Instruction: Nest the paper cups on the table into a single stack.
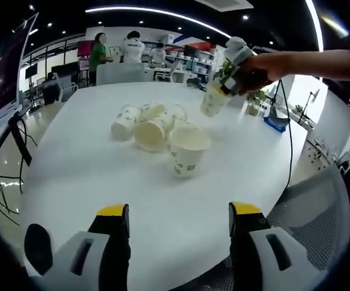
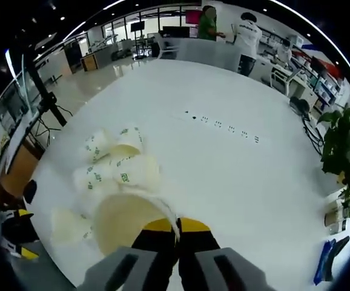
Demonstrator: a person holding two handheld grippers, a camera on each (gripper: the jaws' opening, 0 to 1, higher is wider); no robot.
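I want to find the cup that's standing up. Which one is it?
The cup nearest the left gripper, the upright cup, mouth up. The other cups behind it lie tipped over; one more cup hangs in the right gripper.

Bright overhead light, fisheye-warped edges

Cup cluster (image 1: 154, 127) blocks mid-table (image 1: 90, 182); open surface lies all around it.
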